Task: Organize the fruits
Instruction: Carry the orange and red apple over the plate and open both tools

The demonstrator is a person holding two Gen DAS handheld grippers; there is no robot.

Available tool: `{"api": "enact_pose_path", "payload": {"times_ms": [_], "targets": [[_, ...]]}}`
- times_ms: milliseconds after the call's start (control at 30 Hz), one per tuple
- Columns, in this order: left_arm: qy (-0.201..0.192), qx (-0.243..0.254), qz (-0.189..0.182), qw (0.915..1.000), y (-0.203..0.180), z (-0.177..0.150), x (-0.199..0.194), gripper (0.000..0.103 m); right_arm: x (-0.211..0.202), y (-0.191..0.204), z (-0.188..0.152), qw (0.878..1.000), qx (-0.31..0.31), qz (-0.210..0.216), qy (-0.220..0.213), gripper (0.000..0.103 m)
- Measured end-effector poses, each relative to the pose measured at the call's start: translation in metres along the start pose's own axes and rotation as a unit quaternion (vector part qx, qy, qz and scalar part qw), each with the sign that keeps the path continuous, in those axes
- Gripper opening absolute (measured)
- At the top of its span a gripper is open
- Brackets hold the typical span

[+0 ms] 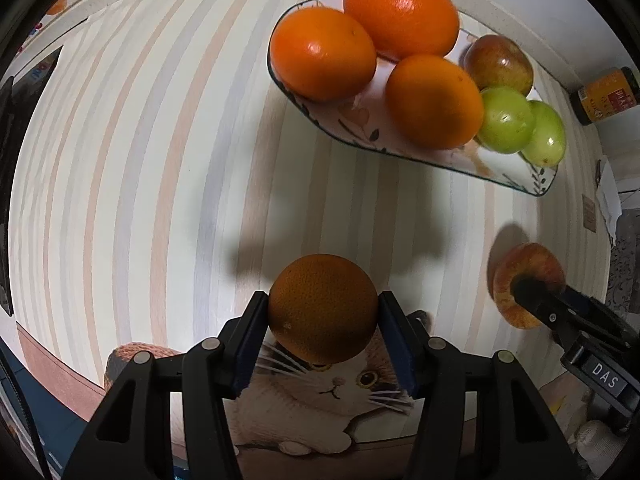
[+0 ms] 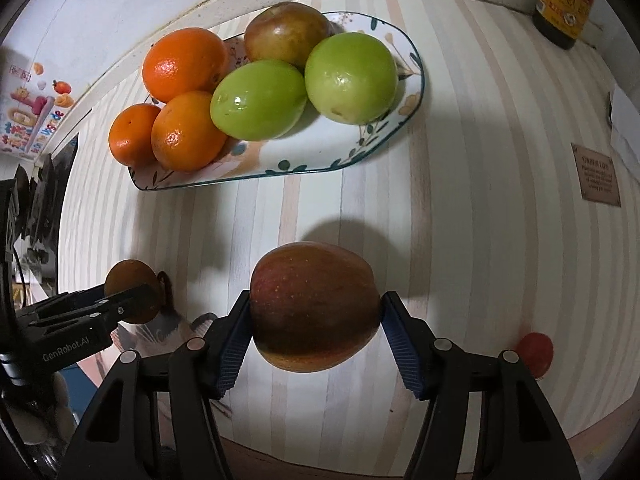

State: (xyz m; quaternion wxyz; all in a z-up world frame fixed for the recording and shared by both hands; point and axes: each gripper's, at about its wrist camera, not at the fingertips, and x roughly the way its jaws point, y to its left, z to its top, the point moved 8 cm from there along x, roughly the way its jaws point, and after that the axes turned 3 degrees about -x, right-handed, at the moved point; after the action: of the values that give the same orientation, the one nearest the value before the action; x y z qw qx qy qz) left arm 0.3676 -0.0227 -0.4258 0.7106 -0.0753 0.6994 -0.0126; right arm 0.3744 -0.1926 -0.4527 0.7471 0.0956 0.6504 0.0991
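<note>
Cat print [image 1: 336, 384] shows only under the left claw [image 1: 323, 312] pinching an orange [image 1: 322, 308]; right claw [image 2: 316, 312] pinches an apple [image 2: 314, 306].

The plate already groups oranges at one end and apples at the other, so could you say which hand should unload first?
Probably right: its red apple faces bare plate beside the green apples.

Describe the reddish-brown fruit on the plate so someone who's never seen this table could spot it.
Find the oval floral plate on the striped tablecloth. At its end away from the oranges, behind two green fruits, sits the reddish-brown fruit, the only dark, russet one there.
</note>
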Motion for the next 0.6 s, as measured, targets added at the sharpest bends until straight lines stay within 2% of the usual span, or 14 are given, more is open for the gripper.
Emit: {"api": "enact_pose_path", "payload": {"times_ms": [133, 300, 433, 600], "targets": [[-0.016, -0.003, -0.028, 0.9995, -0.006, 0.011, -0.028, 0.053, -0.014, -0.003, 0.006, 1.0, 0.015, 0.02, -0.017, 0.065], [-0.059, -0.002, -0.061, 0.9964, -0.016, 0.045, -0.078, 0.053, -0.056, -0.007, 0.033, 0.997, 0.033, 0.053, -0.055, 0.065], [-0.085, 0.002, -0.051, 0.995, -0.014, 0.088, -0.101, 0.053, -0.087, -0.014, 0.068, 0.994, 0.042, 0.053, -0.091, 0.065], [-0.09, -0.002, -0.027, 0.9956, 0.0, 0.128, -0.096, 0.053, -0.096, -0.029, 0.122, 0.992, 0.051, 0.016, -0.111, 0.065]]}}
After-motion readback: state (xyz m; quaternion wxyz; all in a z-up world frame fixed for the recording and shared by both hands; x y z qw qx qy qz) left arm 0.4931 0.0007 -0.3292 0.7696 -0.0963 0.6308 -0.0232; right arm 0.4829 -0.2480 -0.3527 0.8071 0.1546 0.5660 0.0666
